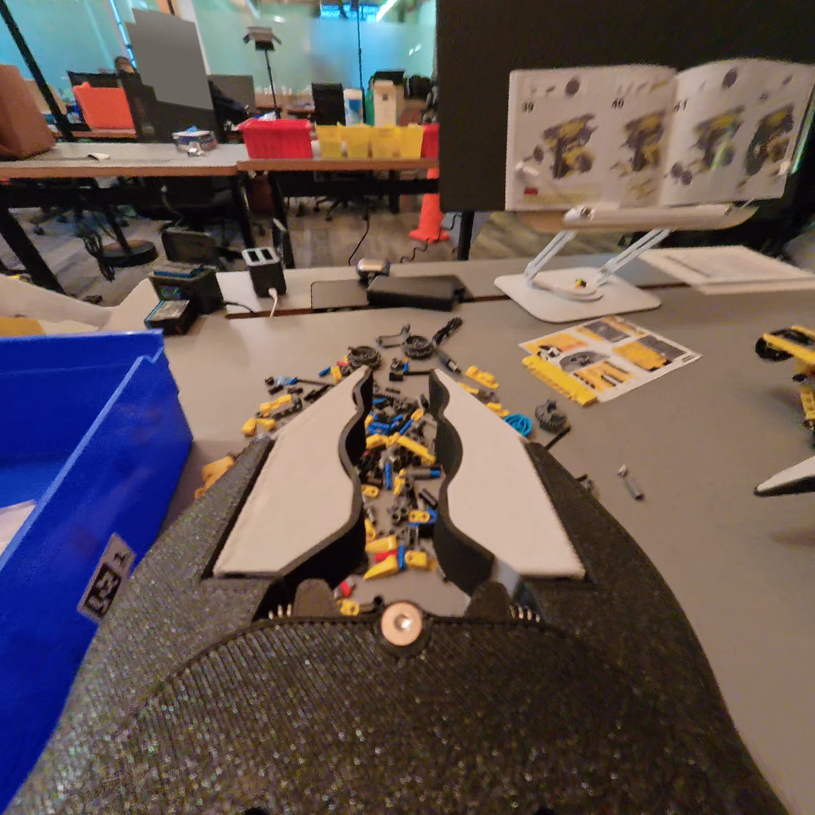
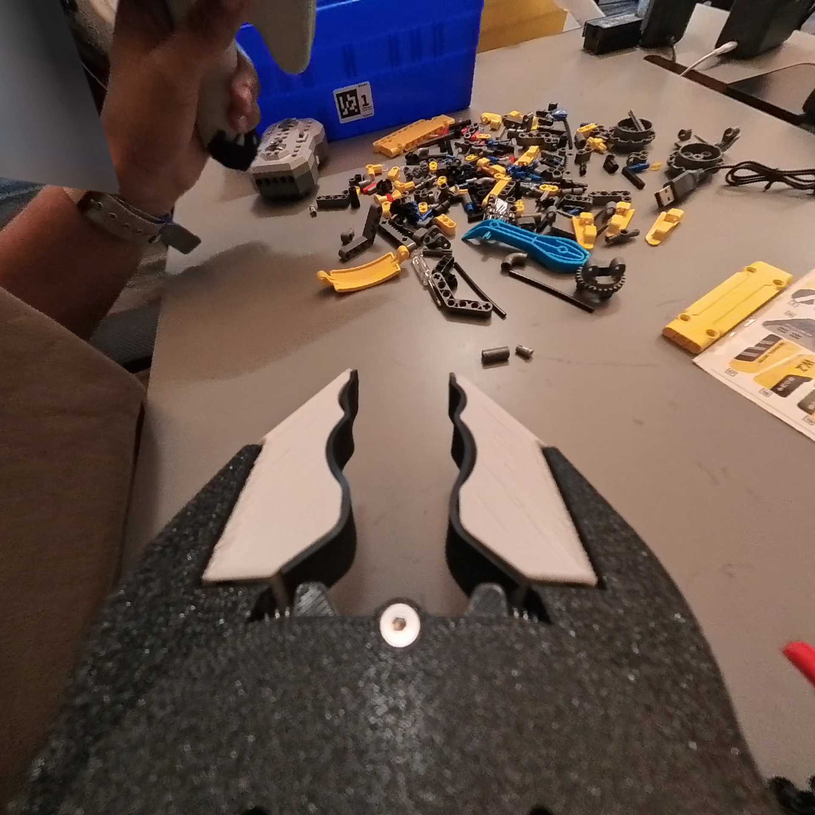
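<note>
My left gripper (image 1: 399, 375) is open and empty, held above a pile of small yellow, black and blue building-toy parts (image 1: 397, 463) on the grey table (image 1: 661, 551). My right gripper (image 2: 402, 377) is open and empty over bare table (image 2: 397, 441), nearer than the same pile (image 2: 498, 185). Two small dark pins (image 2: 496, 355) lie just beyond its right fingertip. A blue curved tool (image 2: 529, 244), a black gear (image 2: 600, 275) and a yellow panel (image 2: 727, 304) lie by the pile. A hand (image 2: 167, 110) holds the other gripper's handle at upper left.
A blue bin (image 1: 75, 463) stands left of the pile; it also shows in the right wrist view (image 2: 366, 57). A grey battery box (image 2: 291, 156), a USB cable (image 2: 688, 187), a sticker sheet (image 1: 608, 357), an open booklet on a stand (image 1: 652, 136) and a partly built yellow model (image 1: 794, 353) surround it. My hands' fingertips stand some 25 centimeters from each other. The black gear (image 2: 600, 275) sits 15 centimeters or so from the ends of my right fingers. My left wrist view (image 1: 556, 414) looks at it from another angle.
</note>
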`<state>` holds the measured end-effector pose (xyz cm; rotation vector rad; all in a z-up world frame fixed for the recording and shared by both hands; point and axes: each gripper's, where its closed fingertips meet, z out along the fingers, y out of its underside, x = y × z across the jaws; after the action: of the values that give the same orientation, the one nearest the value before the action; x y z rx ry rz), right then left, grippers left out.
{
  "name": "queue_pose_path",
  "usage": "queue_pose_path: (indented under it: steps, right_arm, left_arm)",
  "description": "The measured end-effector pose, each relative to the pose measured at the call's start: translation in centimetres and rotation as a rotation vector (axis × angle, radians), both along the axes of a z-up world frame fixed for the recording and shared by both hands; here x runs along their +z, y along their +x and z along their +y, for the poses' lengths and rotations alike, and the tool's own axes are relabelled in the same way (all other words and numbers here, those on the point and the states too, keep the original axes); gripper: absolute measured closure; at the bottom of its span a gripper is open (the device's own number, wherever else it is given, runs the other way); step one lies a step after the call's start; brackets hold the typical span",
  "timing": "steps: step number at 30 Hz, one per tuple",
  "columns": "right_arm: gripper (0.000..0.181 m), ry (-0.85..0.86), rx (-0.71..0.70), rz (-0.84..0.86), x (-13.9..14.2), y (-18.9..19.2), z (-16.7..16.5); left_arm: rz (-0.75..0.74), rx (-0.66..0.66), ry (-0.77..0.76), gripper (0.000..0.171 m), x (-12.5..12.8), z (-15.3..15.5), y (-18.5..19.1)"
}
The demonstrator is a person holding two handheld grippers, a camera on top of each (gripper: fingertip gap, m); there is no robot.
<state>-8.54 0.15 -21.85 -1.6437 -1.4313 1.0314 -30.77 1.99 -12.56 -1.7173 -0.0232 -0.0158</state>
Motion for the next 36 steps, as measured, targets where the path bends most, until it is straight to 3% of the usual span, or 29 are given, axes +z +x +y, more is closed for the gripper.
queue_pose_path:
  steps: [6,12,17,22,28,32,36]
  right_arm:
    - [0.14,0.033,-0.005,0.007,0.2,0.1,-0.1]
    - [0.14,0.031,0.009,-0.002,0.0,0.0,-0.3]
    - [0.139,0.017,0.008,0.002,0.1,0.0,-0.2]
    - [0.139,0.006,0.009,0.007,0.1,0.0,-0.2]
    - [0.138,0.006,0.019,-0.004,-0.1,0.0,-0.3]
    - [0.138,-0.002,0.012,0.001,0.0,0.0,-0.2]
    - [0.138,-0.013,0.008,0.011,0.2,0.1,0.0]
  left_arm:
    - [-0.014,-0.055,-0.051,0.156,-0.1,2.6,1.3]
    - [-0.029,-0.031,0.058,0.159,3.5,3.6,0.1]
    - [-0.068,-0.105,0.078,0.158,4.5,5.9,1.8]
    - [-0.004,-0.214,0.003,0.154,1.6,7.5,4.7]
    - [0.082,-0.534,-0.235,0.145,-4.8,7.2,10.8]
    - [0.206,-0.446,-0.276,0.146,-6.0,7.7,9.3]
    - [0.107,-0.435,-0.219,0.144,-4.8,7.5,8.4]
